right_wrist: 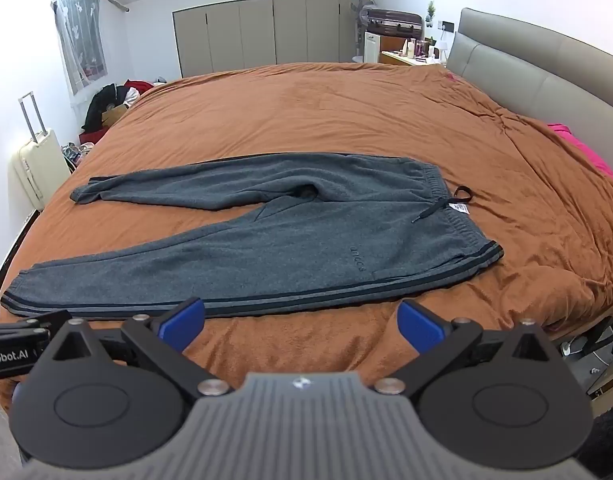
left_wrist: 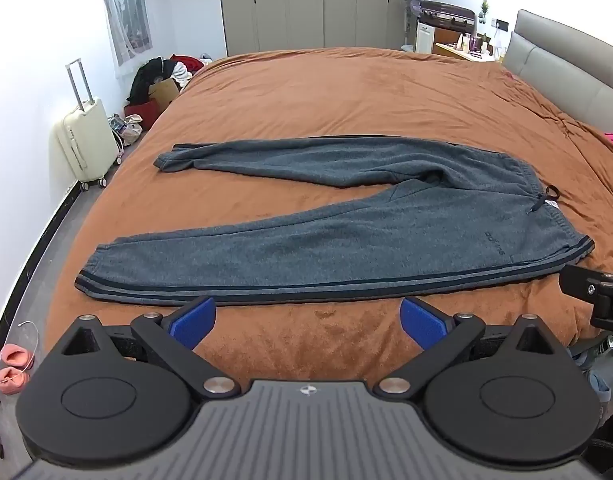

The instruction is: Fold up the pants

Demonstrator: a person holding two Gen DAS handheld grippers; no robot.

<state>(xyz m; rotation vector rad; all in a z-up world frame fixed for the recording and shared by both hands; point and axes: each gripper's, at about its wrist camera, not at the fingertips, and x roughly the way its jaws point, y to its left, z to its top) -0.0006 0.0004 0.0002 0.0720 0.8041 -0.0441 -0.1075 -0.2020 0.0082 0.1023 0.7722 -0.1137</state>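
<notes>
The pants [left_wrist: 346, 236] lie flat on the bed [left_wrist: 346, 92], spread open in a V, just past my two grippers and untouched by either. Their long axis runs across my view: waistband [left_wrist: 546, 204] to my right with its drawstring [left_wrist: 544, 198] loose on the cover, cuffs to my left, the near cuff [left_wrist: 91, 280] close to the bed's edge and the far cuff [left_wrist: 168, 158] further in. The near leg's striped side seam runs almost parallel to the bed edge in front of me. Nothing is folded yet, so I judge the first step is to bring one leg over the other. To do it well I would take the near leg at two places along that seam, my left gripper [left_wrist: 306, 318] toward the cuff and my right gripper [right_wrist: 300, 322] toward the waistband corner, pinch only the fabric and not the cover beneath, lift both ends together and carry them over so the seams meet and the cuffs line up. Both grippers hang above the bare cover short of the seam, jaws spread wide, nothing between the blue pads [left_wrist: 192, 320]. A pale suitcase [left_wrist: 86, 140] stands on the floor to the left, well clear.
</notes>
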